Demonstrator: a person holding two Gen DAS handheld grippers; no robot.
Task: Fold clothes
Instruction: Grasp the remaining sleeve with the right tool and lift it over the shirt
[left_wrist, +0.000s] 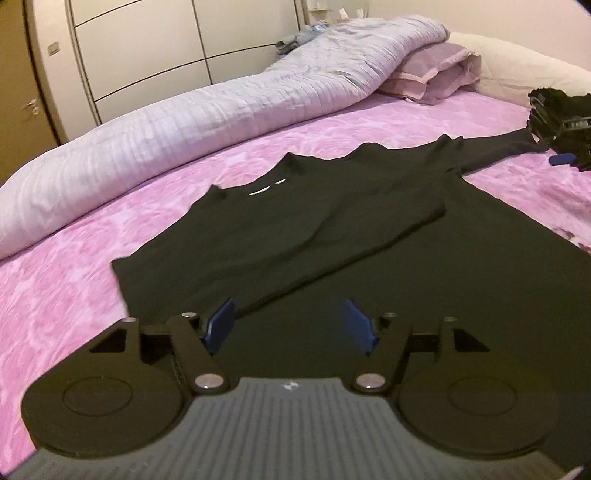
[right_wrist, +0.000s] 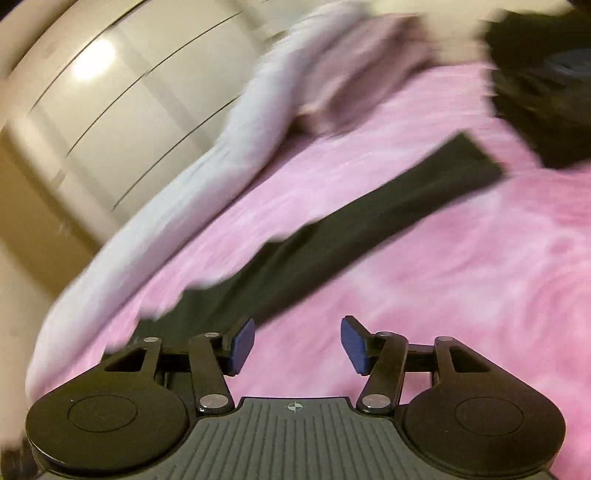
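Both claws gape empty: left claw (left_wrist: 288, 325) low over the black shirt (left_wrist: 314, 221), right claw (right_wrist: 297, 345) tilted above its sleeve (right_wrist: 369, 218).

Both grippers alike — black linkage arms, silver rivets; blue-padded fingers (left_wrist: 221, 325); ribbed grey base.

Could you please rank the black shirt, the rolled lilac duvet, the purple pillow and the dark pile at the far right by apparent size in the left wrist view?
1. Black shirt, though it lies nearest the camera.
2. Lilac duvet.
3. Purple pillow and dark pile look alike; the frame edge cuts the pile.
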